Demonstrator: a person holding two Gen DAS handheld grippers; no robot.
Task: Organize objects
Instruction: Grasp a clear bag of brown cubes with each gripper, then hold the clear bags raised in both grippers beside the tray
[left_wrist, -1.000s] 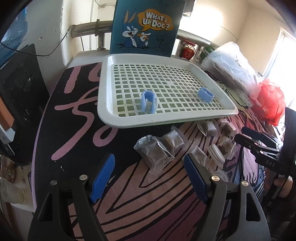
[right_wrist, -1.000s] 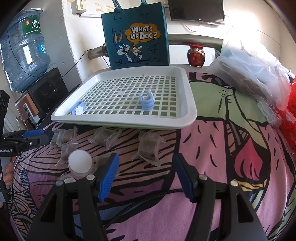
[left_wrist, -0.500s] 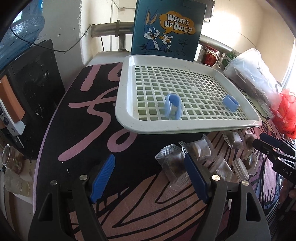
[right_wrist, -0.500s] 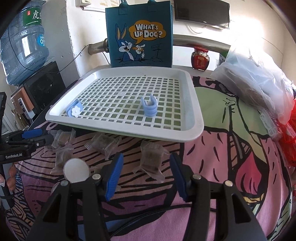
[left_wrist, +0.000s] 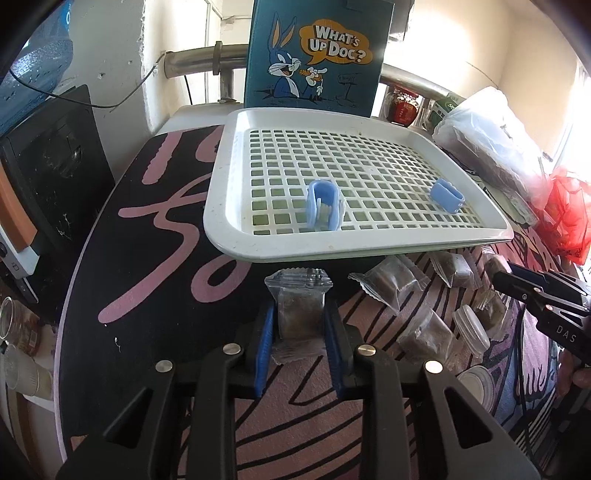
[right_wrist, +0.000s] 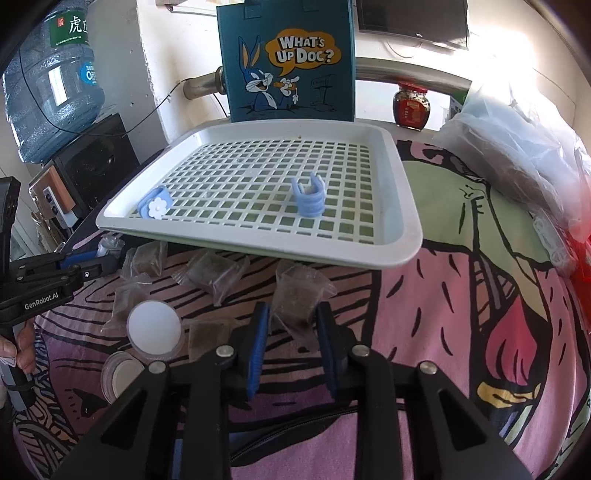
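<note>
My left gripper (left_wrist: 300, 314) is shut on a clear packet of brown stuff (left_wrist: 300, 310) on the patterned cloth, just in front of the white grid tray (left_wrist: 258, 251). My right gripper (right_wrist: 291, 314) is closed around another clear brown packet (right_wrist: 297, 295) in front of the tray (right_wrist: 402, 251). Two blue clips lie in the tray: one near the left front (left_wrist: 323, 210), (right_wrist: 155, 203), one to the right (left_wrist: 447, 195), (right_wrist: 308, 197). More packets (left_wrist: 393, 284), (right_wrist: 212, 275) and round clear lids (right_wrist: 155, 328), (left_wrist: 471, 328) lie between the grippers.
A blue Bugs Bunny bag (right_wrist: 288, 62) stands behind the tray. A water bottle (right_wrist: 51, 81) and a black speaker (left_wrist: 55, 166) are at the left. Plastic bags (right_wrist: 517, 147) and a red jar (right_wrist: 412, 105) are at the right back.
Both grippers moved forward and closed: the left jaws shut on the nearest packet, the right jaws narrowed around the packet before the tray.
</note>
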